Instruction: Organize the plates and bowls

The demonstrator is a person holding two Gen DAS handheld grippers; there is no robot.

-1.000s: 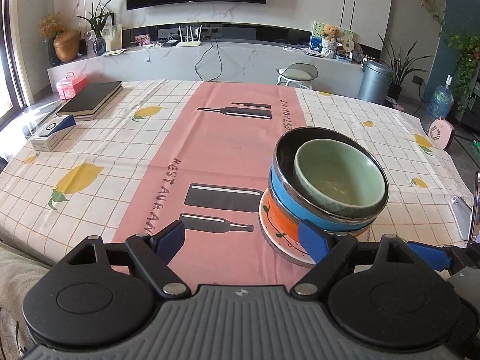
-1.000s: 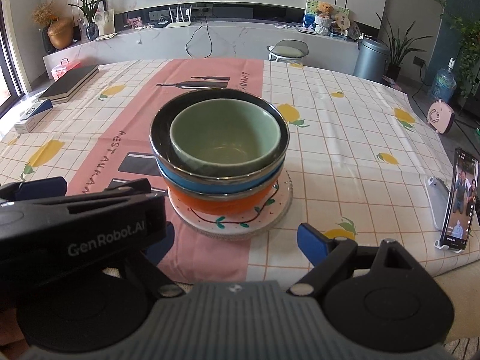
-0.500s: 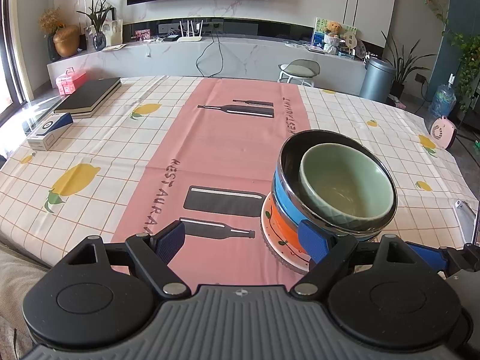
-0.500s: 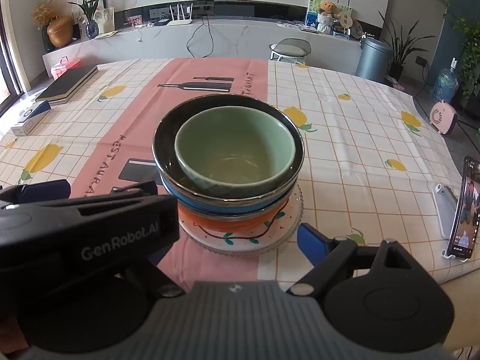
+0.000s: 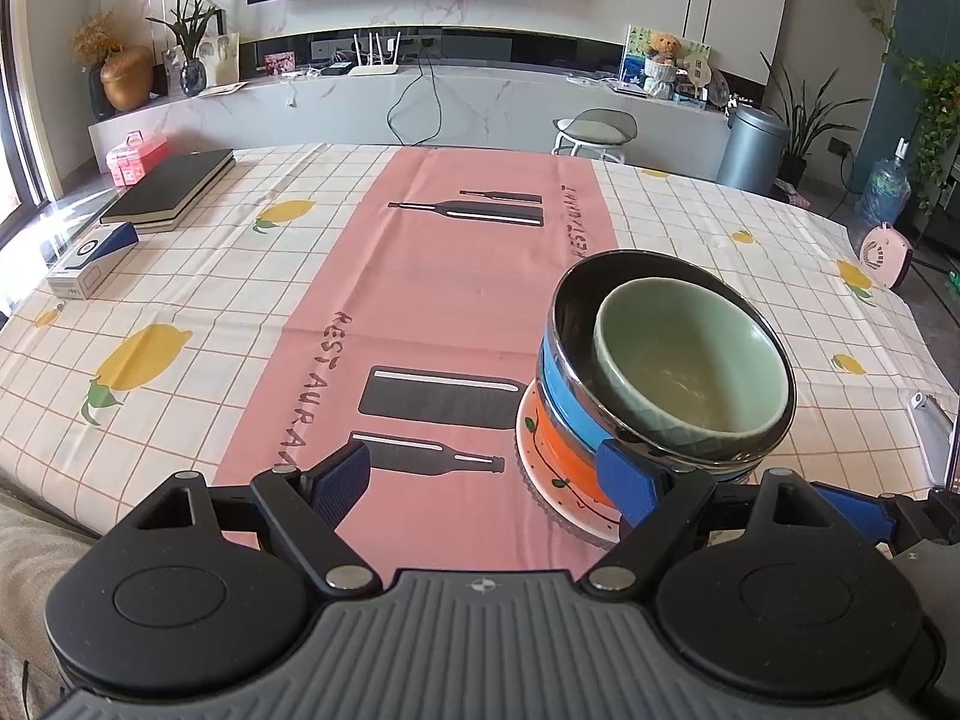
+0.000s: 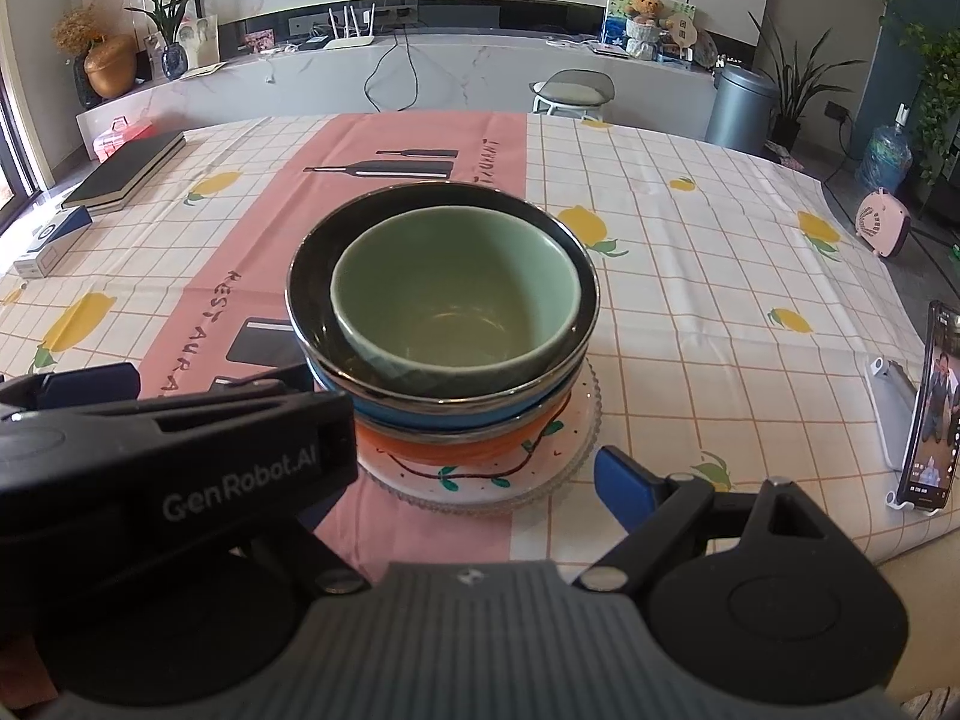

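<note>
Both grippers stand wide open and hold nothing. Compared with one second earlier, the stack of dishes appears a little nearer and larger in both wrist views, and nothing on the table has changed place.

Seen from its own camera, the left gripper (image 5: 483,477) has its two blue pads far apart; the right-hand pad (image 5: 627,483) is in front of the near edge of the plate (image 5: 540,480), but I cannot tell if it touches it. The left-hand pad is over the pink strip of the tablecloth (image 5: 432,300).

The right gripper (image 6: 462,480) is also spread wide. Only one of its blue pads (image 6: 621,486) shows clearly, just beside the near right rim of the plate; the other is hidden behind the black body of the left gripper, which crosses the lower left of that view.

The stack stands on the table near the person: a green bowl (image 6: 456,300) sits inside a dark-rimmed blue bowl (image 6: 444,414), this on an orange bowl (image 6: 456,450), all on the patterned plate.

A phone (image 6: 933,414) leans on a stand at the right edge; books (image 5: 168,189) lie far left.
</note>
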